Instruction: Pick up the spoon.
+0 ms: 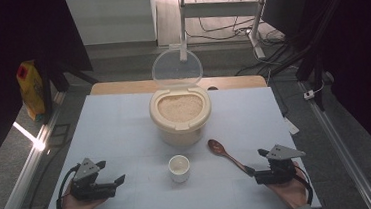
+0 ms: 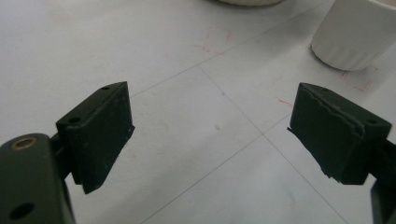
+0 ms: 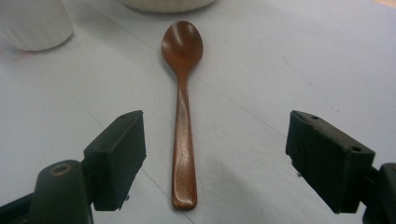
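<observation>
- Lying flat on the white table, the wooden spoon is the landmark here: its handle end points at the right gripper and its bowl points away, towards the rice container.
- In the right gripper view the spoon runs straight up the middle, so its long axis lines up with the gripper's own line of sight, and the handle tip sits between the two jaws without touching either.
- The right gripper has its jaws spread wide apart and holds nothing; both pads stand clear of the handle on either side.
- The right hand is plainly the nearer one to the spoon. My judgement is that the coming move turns on easing forward a little along that axis and then closing across the handle.
- The left gripper rests well apart from the spoon, on the far side of the small white cup; its jaws are likewise wide apart and empty, with bare table between them.
- The cup stands just beside the spoon's bowl, towards the left gripper; in the left gripper view it sits ahead and off to one side.
- Beyond the spoon's bowl stands the rice container, its clear lid raised upright at the back and the rice exposed.
</observation>
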### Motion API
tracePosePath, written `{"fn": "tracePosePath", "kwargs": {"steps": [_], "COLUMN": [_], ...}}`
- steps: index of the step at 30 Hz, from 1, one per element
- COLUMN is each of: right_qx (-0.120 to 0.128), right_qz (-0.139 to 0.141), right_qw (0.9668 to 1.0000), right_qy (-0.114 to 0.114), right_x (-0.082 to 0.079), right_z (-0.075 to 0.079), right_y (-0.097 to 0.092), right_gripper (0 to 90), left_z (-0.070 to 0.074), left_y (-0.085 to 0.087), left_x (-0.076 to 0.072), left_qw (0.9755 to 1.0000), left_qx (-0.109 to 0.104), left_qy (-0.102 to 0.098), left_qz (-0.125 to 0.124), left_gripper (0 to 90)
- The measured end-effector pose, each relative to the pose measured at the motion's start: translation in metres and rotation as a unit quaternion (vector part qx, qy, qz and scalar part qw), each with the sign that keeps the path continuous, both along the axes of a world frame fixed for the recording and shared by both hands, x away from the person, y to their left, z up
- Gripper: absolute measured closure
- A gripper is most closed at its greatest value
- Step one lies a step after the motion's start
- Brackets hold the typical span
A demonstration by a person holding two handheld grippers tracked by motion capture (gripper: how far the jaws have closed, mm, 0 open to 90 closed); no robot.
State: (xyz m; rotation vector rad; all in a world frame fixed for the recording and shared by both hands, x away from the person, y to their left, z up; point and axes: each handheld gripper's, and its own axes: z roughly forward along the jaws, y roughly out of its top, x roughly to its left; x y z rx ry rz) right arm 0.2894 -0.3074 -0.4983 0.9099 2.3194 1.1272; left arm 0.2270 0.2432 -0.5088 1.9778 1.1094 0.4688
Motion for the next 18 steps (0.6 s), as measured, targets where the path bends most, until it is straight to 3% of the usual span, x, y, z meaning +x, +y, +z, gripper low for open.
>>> {"fn": "tracePosePath", "kwargs": {"steps": [18], "right_qx": [0.002], "right_qz": [-0.015], "right_qw": [0.9998], "right_qy": [0.01], "right_x": [-0.0024], "right_z": [0.006], "right_y": [-0.0017], "right_gripper": [22.4], "left_z": [-0.0014], "left_y": [0.0002], "left_x": [0.0009], "left_qw": [0.9999], "left_qx": [0.016], "left_qy": [-0.003], "left_qz": [-0.004], "left_gripper": [13.6]}}
